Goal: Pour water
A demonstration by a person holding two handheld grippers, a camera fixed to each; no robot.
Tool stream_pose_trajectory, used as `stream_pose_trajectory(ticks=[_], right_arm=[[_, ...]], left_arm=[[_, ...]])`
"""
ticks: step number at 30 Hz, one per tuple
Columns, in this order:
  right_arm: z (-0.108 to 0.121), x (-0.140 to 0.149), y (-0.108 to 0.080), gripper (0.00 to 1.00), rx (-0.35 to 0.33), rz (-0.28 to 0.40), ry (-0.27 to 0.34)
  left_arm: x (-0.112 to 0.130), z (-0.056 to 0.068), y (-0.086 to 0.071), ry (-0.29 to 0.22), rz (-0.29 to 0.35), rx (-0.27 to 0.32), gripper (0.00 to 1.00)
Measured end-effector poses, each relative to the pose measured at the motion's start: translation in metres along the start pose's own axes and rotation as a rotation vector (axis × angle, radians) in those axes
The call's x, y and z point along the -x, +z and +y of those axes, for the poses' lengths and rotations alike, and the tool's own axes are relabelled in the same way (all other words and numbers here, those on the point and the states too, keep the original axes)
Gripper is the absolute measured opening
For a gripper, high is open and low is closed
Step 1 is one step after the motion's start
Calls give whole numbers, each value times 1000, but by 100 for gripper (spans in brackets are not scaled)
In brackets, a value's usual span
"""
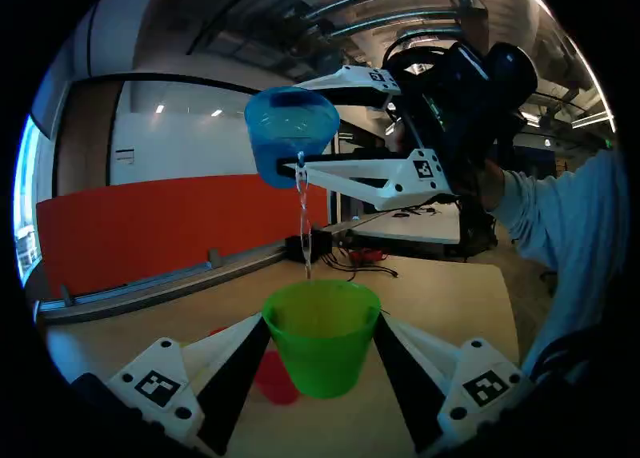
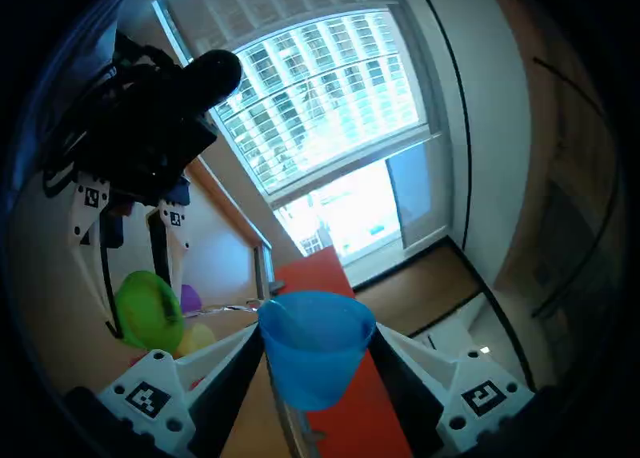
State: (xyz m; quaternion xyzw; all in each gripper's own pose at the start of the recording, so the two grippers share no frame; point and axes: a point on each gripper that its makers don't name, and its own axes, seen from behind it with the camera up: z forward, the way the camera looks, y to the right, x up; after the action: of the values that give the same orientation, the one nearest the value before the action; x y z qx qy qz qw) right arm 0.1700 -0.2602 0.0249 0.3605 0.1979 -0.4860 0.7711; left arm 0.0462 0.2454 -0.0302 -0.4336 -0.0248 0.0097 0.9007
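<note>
Tongs (image 1: 290, 130) tipping blue cup (image 1: 280, 121) above green cup (image 1: 322, 334)

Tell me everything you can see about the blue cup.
The blue cup looks like translucent plastic, a smooth tapered tumbler that is wider at the rim, with no handle. The right gripper clamps it between its two white fingers, one on each side. It is raised in the air and tipped steeply toward its side, mouth angled down. A thin stream of water runs from its rim into the green cup directly below. Nothing else touches it.
</note>
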Motion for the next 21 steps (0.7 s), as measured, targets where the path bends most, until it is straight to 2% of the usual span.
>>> stream_pose_trajectory(ticks=[21], right_arm=[[5,1,7,90,8,-7,-93]], left_arm=[[-1,-1,0,7,0,-3,87]])
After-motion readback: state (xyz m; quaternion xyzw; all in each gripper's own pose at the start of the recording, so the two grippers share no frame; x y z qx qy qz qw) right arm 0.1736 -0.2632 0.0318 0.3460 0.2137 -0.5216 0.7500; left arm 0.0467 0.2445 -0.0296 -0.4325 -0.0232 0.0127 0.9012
